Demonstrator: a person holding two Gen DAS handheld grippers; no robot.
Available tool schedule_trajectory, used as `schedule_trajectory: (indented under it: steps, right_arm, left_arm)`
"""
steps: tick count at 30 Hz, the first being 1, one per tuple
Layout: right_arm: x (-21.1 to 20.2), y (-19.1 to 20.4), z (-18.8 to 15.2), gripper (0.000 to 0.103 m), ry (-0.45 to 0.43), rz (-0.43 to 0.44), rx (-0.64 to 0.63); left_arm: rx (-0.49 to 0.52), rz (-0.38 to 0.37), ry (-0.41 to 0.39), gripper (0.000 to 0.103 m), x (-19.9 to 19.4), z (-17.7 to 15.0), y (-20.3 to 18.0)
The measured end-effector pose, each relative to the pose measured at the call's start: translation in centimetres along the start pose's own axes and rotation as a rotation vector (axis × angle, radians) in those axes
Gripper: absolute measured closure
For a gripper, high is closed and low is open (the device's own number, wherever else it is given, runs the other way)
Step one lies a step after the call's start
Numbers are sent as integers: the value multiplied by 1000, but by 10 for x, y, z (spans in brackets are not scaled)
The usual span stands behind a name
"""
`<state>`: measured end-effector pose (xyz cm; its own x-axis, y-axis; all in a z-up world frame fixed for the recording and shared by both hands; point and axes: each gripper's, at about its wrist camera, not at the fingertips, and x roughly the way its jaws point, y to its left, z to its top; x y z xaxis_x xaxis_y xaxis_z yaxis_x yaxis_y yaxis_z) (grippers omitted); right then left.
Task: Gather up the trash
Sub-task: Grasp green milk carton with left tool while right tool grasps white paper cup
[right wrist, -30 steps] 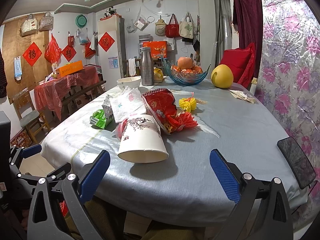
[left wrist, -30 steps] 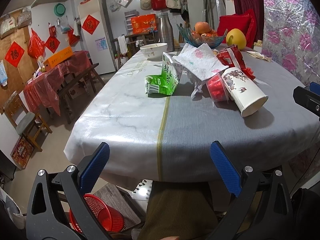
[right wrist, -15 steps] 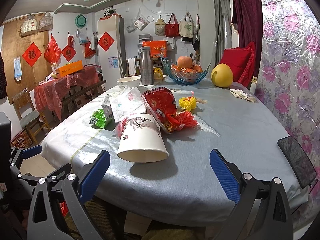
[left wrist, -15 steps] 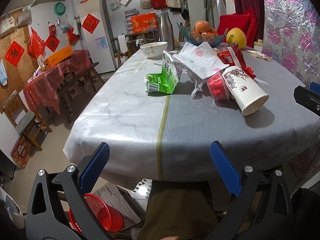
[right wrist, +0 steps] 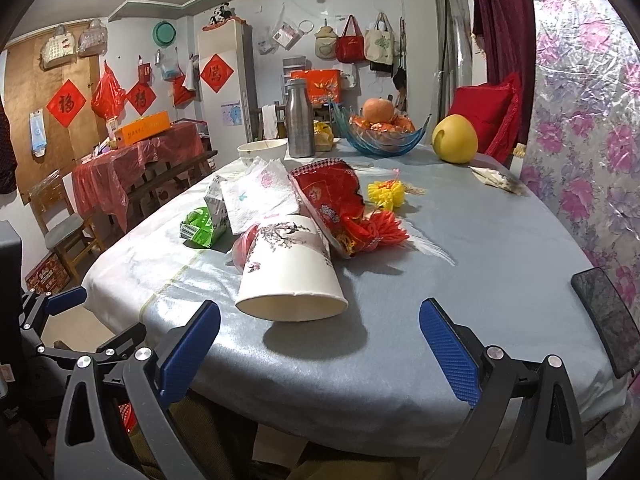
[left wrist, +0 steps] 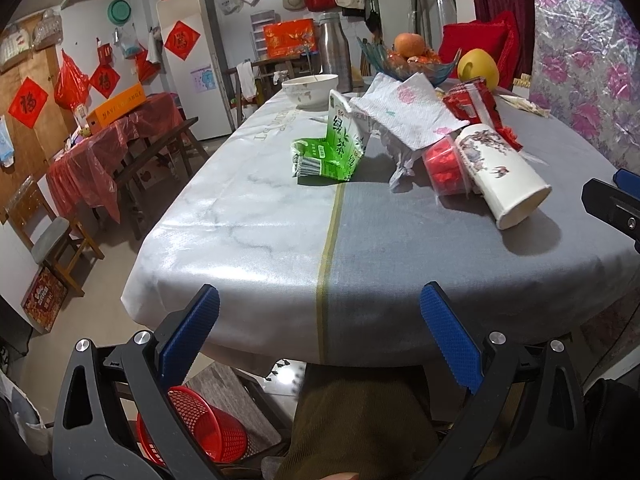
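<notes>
Right gripper point(right wrist: 319, 344) jaws spread wide, nothing between them; left gripper point(left wrist: 319, 340) likewise spread and empty, held low at the near table edge. The paper cup point(right wrist: 289, 270) lies on its side on the grey tablecloth point(right wrist: 460, 280), centre of the right wrist frame, just above the gap between the right fingers. Its long axis runs roughly along the right gripper's line of sight: open rim toward the camera, base pointing away into the pile. In the left wrist frame the same paper cup point(left wrist: 498, 174) sits at right of centre, well off that gripper's axis, mouth angled to the lower right. Judgement: the right hand is the nearer and better lined up. Behind the cup, touching or overlapping it: a red plastic cup point(left wrist: 444, 168), red snack wrapper point(right wrist: 332, 196), printed napkin point(right wrist: 260, 194), green tea carton point(left wrist: 332, 152). Red wastebasket point(left wrist: 200, 428) shows under the table, lower left of the left wrist frame, likely the drop point.
</notes>
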<state>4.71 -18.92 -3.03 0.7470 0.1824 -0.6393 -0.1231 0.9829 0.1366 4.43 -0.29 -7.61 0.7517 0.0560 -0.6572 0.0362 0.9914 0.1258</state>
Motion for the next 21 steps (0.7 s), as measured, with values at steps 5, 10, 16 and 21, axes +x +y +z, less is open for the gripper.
schedule_trajectory:
  steps: [5, 10, 16, 21]
  right_arm:
    - [27, 13, 7, 6, 47, 37, -23]
    - [64, 15, 15, 6, 106, 55, -28]
    - [86, 0, 13, 18, 129, 107, 0]
    - [68, -25, 19, 19, 60, 151, 24]
  left_arm:
    - [-47, -8, 31, 7, 13, 5, 16]
    - [-110, -21, 70, 7, 31, 13, 35]
    - [-131, -62, 99, 7, 51, 30, 42]
    - [-139, -119, 112, 7, 71, 60, 44]
